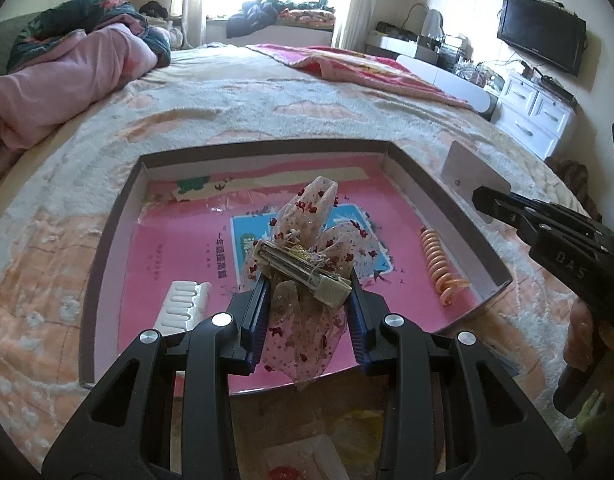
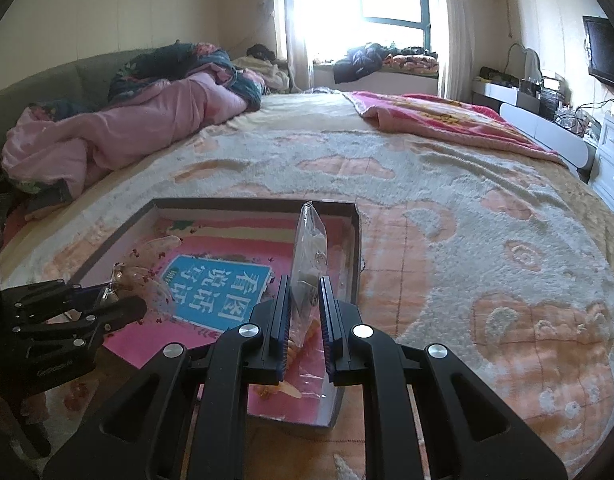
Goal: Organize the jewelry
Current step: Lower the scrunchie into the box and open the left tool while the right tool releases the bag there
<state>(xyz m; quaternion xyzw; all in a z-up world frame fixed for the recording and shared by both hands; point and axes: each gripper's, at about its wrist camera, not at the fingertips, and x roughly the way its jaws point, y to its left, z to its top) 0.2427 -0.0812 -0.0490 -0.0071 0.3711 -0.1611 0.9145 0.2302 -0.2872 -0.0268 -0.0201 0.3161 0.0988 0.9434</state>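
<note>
My left gripper [image 1: 307, 292] is shut on a sheer pink bow hair clip [image 1: 307, 248] with red flecks and a gold clasp, held above the pink-floored box [image 1: 403, 164]. My right gripper [image 2: 303, 304] is shut on a small clear plastic bag [image 2: 309, 248] holding a piece of jewelry, over the box's right side [image 2: 357, 248]. In the left wrist view the bag [image 1: 467, 172] and right gripper [image 1: 487, 204] show at the right. In the right wrist view the left gripper [image 2: 107, 300] and bow [image 2: 147, 268] show at the left.
An orange spiral hair tie [image 1: 437, 260] and a white comb clip [image 1: 183, 304] lie in the box. The box sits on a fluffy peach-and-white blanket [image 2: 467, 240] on a bed. A pink quilt [image 2: 107, 136] is piled at the far left, white drawers [image 1: 535, 112] stand at the right.
</note>
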